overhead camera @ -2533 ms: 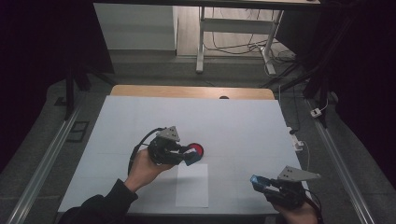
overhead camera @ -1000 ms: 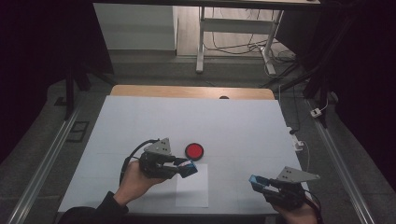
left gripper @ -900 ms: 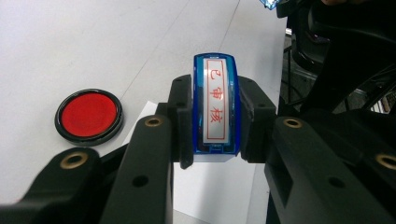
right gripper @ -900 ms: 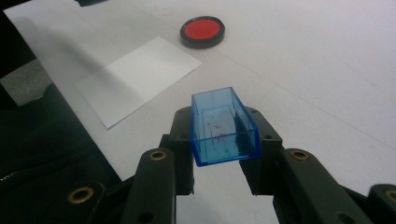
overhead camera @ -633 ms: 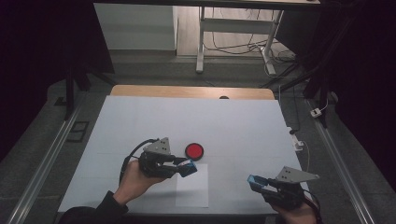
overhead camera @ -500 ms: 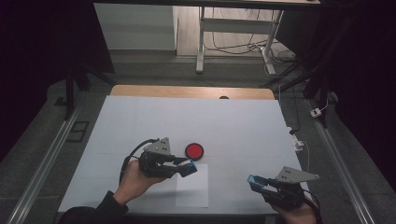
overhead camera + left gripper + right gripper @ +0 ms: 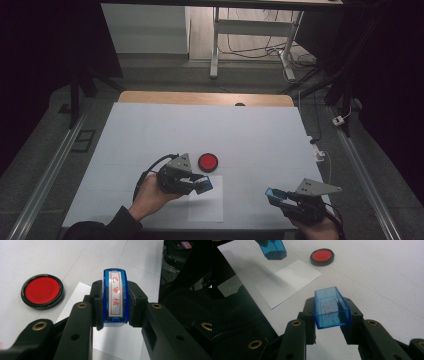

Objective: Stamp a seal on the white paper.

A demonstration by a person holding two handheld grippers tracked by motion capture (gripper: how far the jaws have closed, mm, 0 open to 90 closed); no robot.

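On the white table (image 7: 150, 130), the blue plastic stamp (image 7: 115, 297), clamped in the left gripper (image 7: 200, 184), has been drawn from the round red ink pad (image 7: 208, 161) toward the white paper sheet (image 7: 206, 207), apparently inked for stamping, while its clear blue cap (image 7: 331, 307) is held pinched in the right gripper (image 7: 274, 196).

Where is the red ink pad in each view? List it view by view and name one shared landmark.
High view: the red ink pad lies mid-table, just beyond the stamp held by the left gripper.
Left gripper view: at upper left, left of the jaws.
Right gripper view: near the top centre.
Shared landmark: the white paper sheet, lying beside the pad.
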